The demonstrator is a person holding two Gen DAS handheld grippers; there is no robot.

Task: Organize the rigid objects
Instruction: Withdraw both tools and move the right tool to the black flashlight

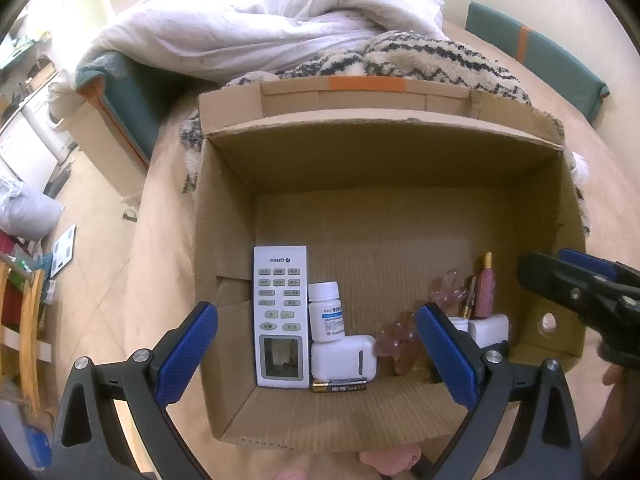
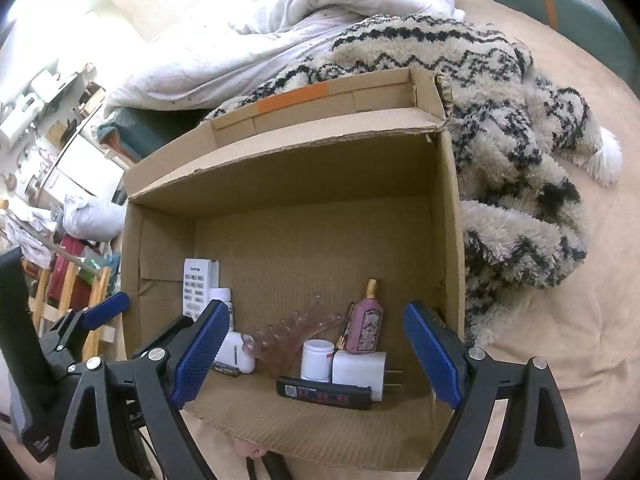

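Both the left tool and the right tool hang released over the cardboard box; the remote lies near its left wall.

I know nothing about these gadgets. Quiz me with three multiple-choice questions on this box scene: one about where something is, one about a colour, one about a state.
1. Where does the white remote lie?
A. on the blanket
B. inside the cardboard box, by its left wall
C. on the floor

2. What colour is the perfume bottle?
A. green
B. black
C. pink

3. How do the right gripper fingers stand?
A. wide apart, holding nothing
B. clamped on the remote
C. closed on the bottle

Answers:
1 B, the remote rests on the box floor beside the left wall.
2 C, its body is pink under a gold cap.
3 A, the blue pads stand apart with nothing pinched between them.
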